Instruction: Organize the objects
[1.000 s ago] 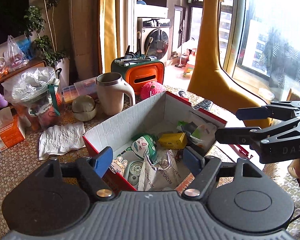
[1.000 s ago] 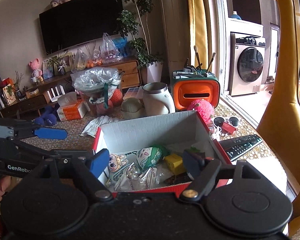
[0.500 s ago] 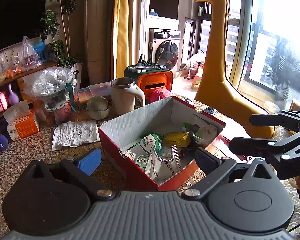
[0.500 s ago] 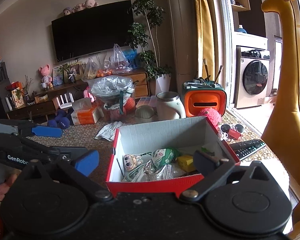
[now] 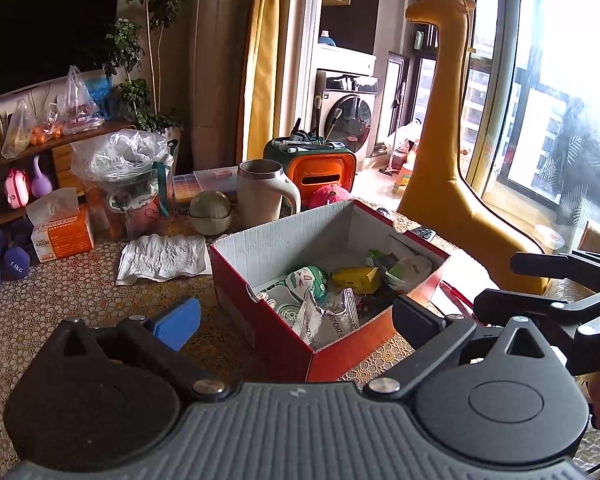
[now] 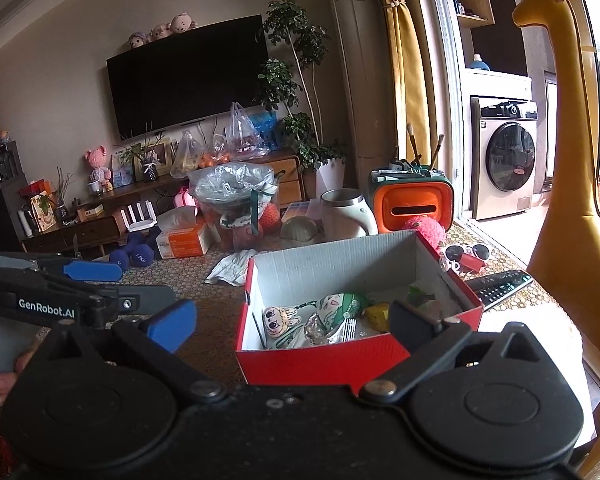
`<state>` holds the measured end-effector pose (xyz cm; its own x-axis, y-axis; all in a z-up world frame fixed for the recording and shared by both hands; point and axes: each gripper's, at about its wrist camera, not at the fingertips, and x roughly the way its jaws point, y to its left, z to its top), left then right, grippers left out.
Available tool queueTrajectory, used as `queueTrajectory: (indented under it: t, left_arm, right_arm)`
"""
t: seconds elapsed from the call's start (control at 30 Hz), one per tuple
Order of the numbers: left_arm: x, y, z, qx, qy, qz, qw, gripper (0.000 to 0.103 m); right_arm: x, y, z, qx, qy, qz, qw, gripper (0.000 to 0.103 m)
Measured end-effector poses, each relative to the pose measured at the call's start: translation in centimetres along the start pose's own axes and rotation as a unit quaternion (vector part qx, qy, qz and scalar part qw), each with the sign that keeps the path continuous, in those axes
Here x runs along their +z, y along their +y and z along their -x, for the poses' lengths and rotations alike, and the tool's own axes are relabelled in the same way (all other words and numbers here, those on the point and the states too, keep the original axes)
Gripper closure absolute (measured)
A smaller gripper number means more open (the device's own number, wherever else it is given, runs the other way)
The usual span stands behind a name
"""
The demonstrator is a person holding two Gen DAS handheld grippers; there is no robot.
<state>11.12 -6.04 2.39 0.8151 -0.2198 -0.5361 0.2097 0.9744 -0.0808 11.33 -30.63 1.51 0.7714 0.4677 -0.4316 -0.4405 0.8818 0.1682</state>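
Both grippers hang above the near edge of the tabletop (image 5: 60, 312), each with its jaws spread wide and nothing between them. The left gripper (image 5: 296, 316) faces a near corner of the red box (image 5: 268, 320); the right gripper (image 6: 292, 320) faces the box's near long wall.

The red box stands open on the patterned tabletop, toward its right edge, with white inner walls. Inside it lie a green-capped plush doll (image 5: 308, 280), a yellow packet (image 5: 358, 278), a silver foil pouch (image 5: 332, 316) and a small cartoon-face doll (image 6: 278, 320).

Behind the box, toward the far edge, stand a cream mug (image 5: 262, 192), a round green bowl (image 5: 211, 210), an orange organizer (image 5: 320, 168) and a pink fuzzy ball (image 5: 330, 196). A crumpled paper towel (image 5: 164, 256) lies just left of the box. A remote control (image 6: 500, 286) lies at the right edge, beside the box.
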Motion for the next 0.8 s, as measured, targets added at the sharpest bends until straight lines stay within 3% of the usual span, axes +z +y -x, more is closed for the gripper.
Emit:
queueTrajectory:
  t: [0.37,0.8]
  left_arm:
    - [-1.6,-0.9,0.4,0.004,0.008,-0.016,0.9998,0.000]
    - [-1.9,0.5,0.5,-0.006,0.016,0.014,0.9998,0.000]
  right_arm:
    - [-1.0,0.3,0.4,-0.019,0.001,-0.006,1.000,0.001]
    - [-1.8,-0.2,0.4,-0.026,0.018,-0.028,0.999,0.001]
